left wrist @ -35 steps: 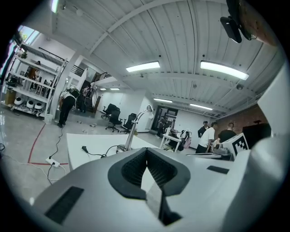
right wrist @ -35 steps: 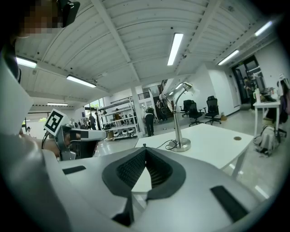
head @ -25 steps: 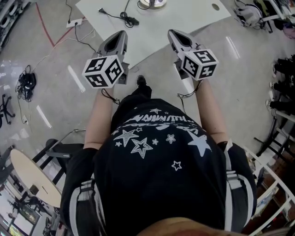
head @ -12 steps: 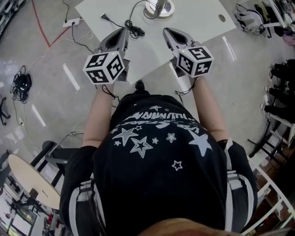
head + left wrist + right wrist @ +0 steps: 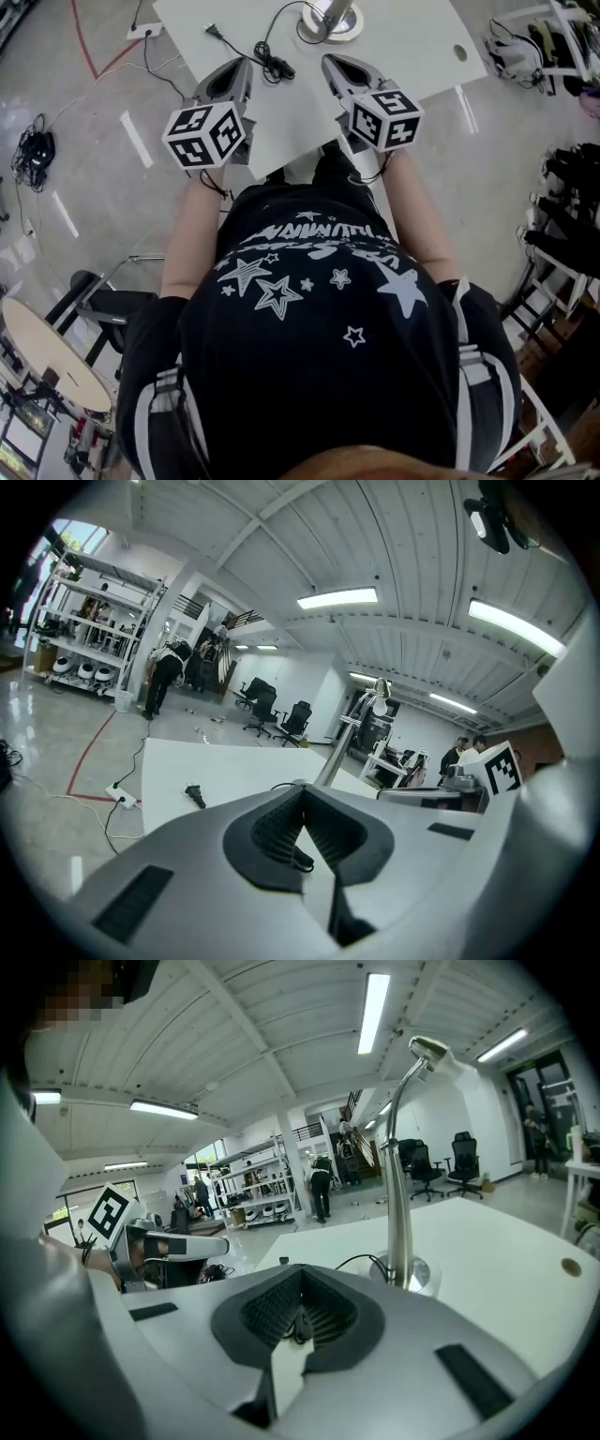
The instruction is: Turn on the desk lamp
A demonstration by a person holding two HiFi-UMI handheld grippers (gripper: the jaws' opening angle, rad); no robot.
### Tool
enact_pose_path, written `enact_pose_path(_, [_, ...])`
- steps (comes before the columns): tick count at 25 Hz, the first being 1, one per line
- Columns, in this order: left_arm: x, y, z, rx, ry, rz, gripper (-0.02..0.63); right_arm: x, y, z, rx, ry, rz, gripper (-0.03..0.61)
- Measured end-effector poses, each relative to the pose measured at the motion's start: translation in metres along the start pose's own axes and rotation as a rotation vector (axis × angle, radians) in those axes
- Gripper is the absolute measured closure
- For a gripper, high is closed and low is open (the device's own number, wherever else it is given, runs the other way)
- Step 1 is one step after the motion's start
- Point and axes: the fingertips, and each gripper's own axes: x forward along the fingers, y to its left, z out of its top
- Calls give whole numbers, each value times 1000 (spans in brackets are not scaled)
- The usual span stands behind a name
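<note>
table point(image 5: 403, 52): white, bearing the lamp.
desk lamp point(image 5: 330, 22): far table edge, just beyond both tools.
left tool point(image 5: 234, 67), right tool point(image 5: 334, 64): jaws together, empty.
plug point(image 5: 214, 34): loose on table.
step: approach; next, probably plugging in, then switch.

Head view looks steeply down over the white table point(image 5: 403, 42); both gripper views face its desk lamp point(image 5: 398, 1194).

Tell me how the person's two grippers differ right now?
The left gripper hangs over the white table's left edge, beside the bundled black cord; the right gripper is further in, closer to the lamp base. The left gripper's marker cube shows a different square pattern from the right gripper's. Both are shut, hold nothing, and point towards that base.
</note>
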Motion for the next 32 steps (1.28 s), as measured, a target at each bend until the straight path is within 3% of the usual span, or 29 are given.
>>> enact_pose_path(16, [22, 5, -40, -73, 9, 287, 603, 75, -18, 6, -131, 139, 361, 575])
enact_pose_path(23, [45, -4, -75, -111, 80, 379, 601, 84, -29, -5, -176, 209, 483, 575])
enact_pose_path(32, [63, 10, -115, -83, 182, 514, 601, 91, -35, -14, -219, 266, 587, 575])
